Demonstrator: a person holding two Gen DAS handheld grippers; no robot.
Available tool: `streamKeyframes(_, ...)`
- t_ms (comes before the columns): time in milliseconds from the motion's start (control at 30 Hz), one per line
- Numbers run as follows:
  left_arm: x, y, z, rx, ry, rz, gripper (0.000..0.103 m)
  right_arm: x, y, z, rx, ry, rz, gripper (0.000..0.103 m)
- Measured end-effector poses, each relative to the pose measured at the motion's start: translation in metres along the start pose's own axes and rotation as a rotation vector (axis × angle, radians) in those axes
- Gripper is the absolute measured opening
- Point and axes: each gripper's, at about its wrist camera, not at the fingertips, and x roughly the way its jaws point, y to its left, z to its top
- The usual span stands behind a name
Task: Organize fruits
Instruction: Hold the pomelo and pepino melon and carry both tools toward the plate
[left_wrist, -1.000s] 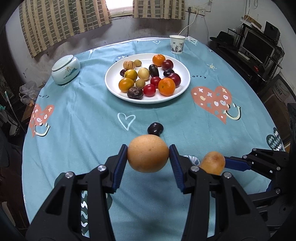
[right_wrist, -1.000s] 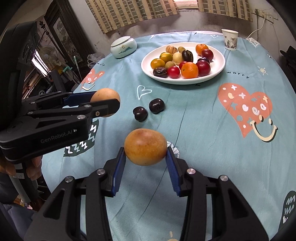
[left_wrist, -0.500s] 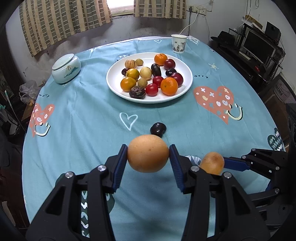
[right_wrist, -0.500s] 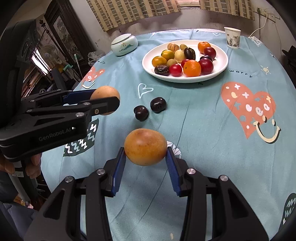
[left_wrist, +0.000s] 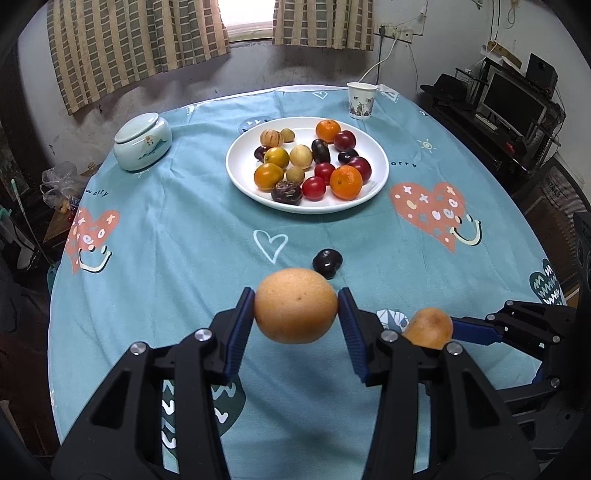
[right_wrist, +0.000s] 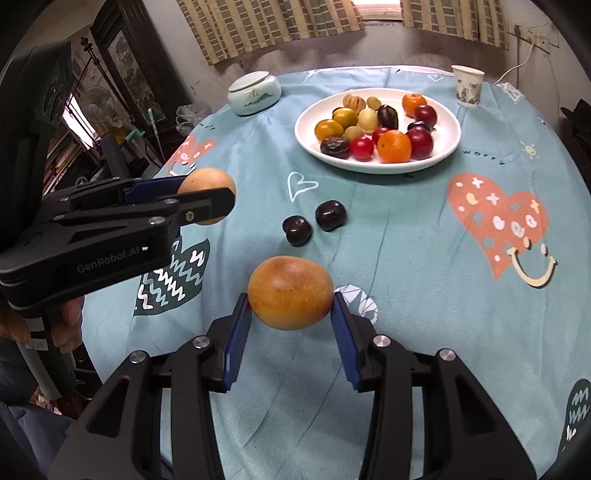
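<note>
White plate (left_wrist: 380, 173); teal heart-print tablecloth (left_wrist: 184, 236).

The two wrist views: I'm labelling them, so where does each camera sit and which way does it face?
Left wrist: on the left gripper, angled down over its fingers and held fruit toward the plate.
Right wrist: on the right gripper, facing likewise; the person's hand shows at left.
Shared: plate, paper cup, lidded jar, each other's gripper.
</note>
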Motion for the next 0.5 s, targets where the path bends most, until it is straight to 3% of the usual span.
streamKeyframes(500, 0.0031, 0.0010, 0.0053, 0.002, -0.012, -0.009, 0.047, -0.0001, -0.0014, 0.0043, 0.006, -0.003, -0.011, 0.044)
